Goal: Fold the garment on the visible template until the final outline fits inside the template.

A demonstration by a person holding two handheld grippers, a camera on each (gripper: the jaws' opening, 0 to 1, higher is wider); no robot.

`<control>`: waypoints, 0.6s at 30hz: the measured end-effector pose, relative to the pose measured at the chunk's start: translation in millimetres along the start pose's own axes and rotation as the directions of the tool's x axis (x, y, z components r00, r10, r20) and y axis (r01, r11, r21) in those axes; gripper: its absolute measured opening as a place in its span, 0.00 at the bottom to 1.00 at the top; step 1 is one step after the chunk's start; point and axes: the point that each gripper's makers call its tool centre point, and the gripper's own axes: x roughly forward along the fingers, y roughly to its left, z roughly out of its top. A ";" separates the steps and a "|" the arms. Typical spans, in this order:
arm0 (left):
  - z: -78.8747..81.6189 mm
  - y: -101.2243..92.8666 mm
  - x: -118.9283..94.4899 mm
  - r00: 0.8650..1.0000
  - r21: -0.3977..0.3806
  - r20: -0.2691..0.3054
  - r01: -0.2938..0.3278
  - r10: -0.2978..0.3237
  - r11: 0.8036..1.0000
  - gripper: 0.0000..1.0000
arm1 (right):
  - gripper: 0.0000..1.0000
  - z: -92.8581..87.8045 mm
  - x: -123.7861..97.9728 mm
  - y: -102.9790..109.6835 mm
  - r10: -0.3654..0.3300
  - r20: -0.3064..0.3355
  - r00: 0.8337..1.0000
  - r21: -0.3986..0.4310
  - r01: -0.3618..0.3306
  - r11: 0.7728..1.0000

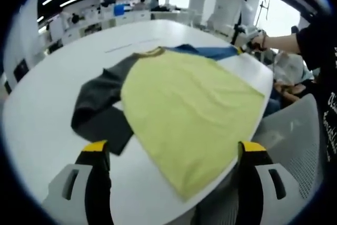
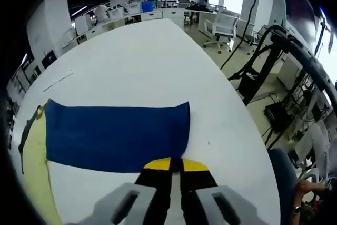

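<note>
A shirt lies spread on the white table (image 1: 47, 114). Its yellow body (image 1: 184, 104) reaches the table's right edge. A dark grey sleeve (image 1: 100, 104) is bent at the left and a blue sleeve (image 1: 213, 51) lies at the far side. My left gripper (image 1: 174, 148) hangs open and wide above the shirt's near hem, holding nothing. In the right gripper view the blue sleeve (image 2: 116, 135) lies flat and stretched out. My right gripper (image 2: 176, 164) is shut at its near corner, and the cloth edge runs in under the tips. A hand holds the right gripper (image 1: 248, 40) beyond the blue sleeve.
A thin pencil-like line (image 1: 131, 43) marks the bare table beyond the collar. A mesh chair (image 1: 295, 146) stands at the right edge. Office chairs (image 2: 224, 25), cables and desks stand past the table's far end. A person in black (image 1: 316, 40) is at the right.
</note>
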 end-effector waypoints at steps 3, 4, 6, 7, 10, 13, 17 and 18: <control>-0.5 0.0 -1.3 1.000 0.001 0.000 0.001 -0.001 1.000 0.98 | 0.00 -4.3 -3.2 -0.5 0.000 -0.006 1.000 0.010 0.000 1.000; -0.7 0.6 -1.8 1.000 0.002 -0.002 -0.001 0.001 1.000 0.98 | 0.00 -5.4 -3.8 -0.5 0.000 -0.009 1.000 0.014 0.000 1.000; 0.1 2.1 -3.3 1.000 0.005 0.003 -0.007 0.007 1.000 0.99 | 0.00 -8.8 -6.9 -0.2 -0.002 -0.020 1.000 0.022 0.002 1.000; 0.8 2.9 -4.1 1.000 0.001 0.006 -0.011 0.011 1.000 0.99 | 0.00 -11.0 -9.2 1.0 -0.002 -0.025 1.000 0.022 0.003 1.000; 2.5 5.3 -5.5 1.000 0.002 0.021 -0.020 0.020 1.000 0.99 | 0.00 -14.4 -12.4 2.6 -0.002 -0.030 1.000 0.023 0.003 1.000; 2.9 5.6 -6.7 0.999 0.004 0.022 -0.024 0.024 1.000 0.99 | 0.00 -14.9 -13.1 1.9 -0.003 -0.037 0.999 0.020 0.004 1.000; 3.9 4.6 -8.3 0.999 0.005 0.025 -0.025 0.024 1.000 0.99 | 0.00 -14.6 -14.8 2.3 -0.001 -0.036 0.999 0.037 0.003 0.999; 3.7 5.0 -8.2 0.999 0.007 0.026 -0.025 0.025 1.000 0.99 | 0.00 -14.6 -15.5 2.5 -0.002 -0.035 0.999 0.037 0.003 0.999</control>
